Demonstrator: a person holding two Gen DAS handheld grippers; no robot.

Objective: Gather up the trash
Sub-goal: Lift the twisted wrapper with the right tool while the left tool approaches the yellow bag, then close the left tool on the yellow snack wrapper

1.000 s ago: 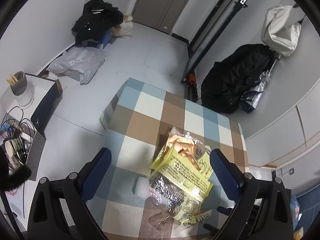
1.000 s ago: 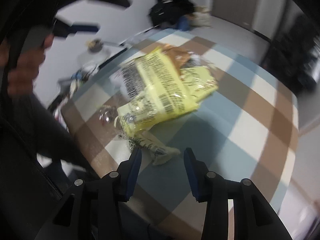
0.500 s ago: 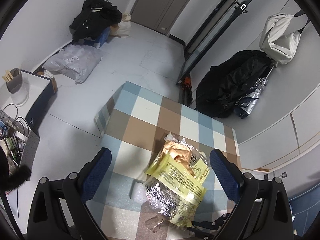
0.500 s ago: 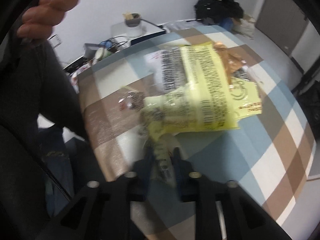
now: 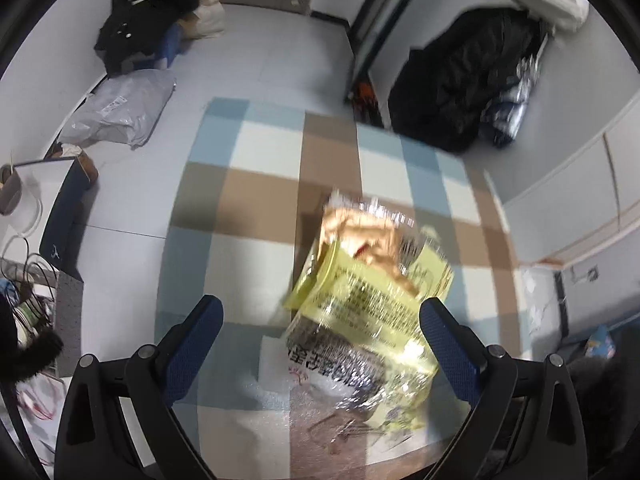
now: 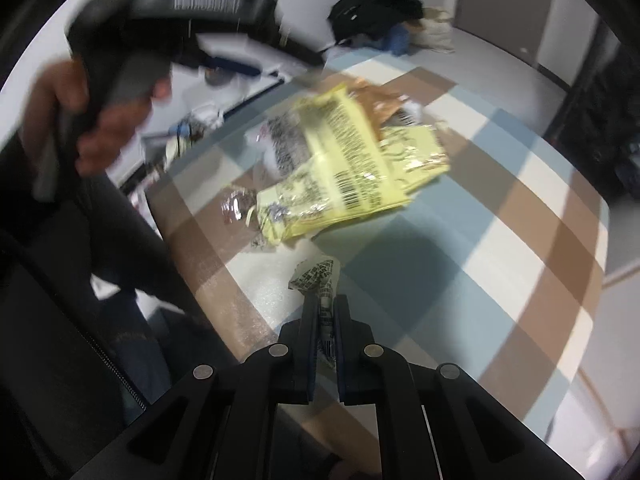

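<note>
Right up close, R wrist view: right gripper (image 6: 325,312) has its pads pinched together on a small crumpled wrapper scrap (image 6: 318,276), black-and-white print, which pokes out past the fingertips toward 12 o'clock, over a white square of the checked tablecloth (image 6: 500,272). Just beyond, at 11 to 12 o'clock, yellow snack bags (image 6: 348,168) lie in a heap w/ a clear plastic bit (image 6: 236,208) at their 9 o'clock edge. At 10 o'clock a hand (image 6: 100,120) grips the other tool's handle, blurred.

L wrist view: left gripper (image 5: 320,340) has fingers wide apart, nothing clamped; the yellow bags sit between and beyond the tips, nearer the 3 o'clock finger, w/ a brown crumpled bag (image 5: 368,236) on top at 12 o'clock. Farther out: grey parcel bag (image 5: 120,108) on the floor at 10 o'clock, black clothes pile (image 5: 144,8) at 11 o'clock, black jacket (image 5: 468,80) at 1 o'clock.
</note>
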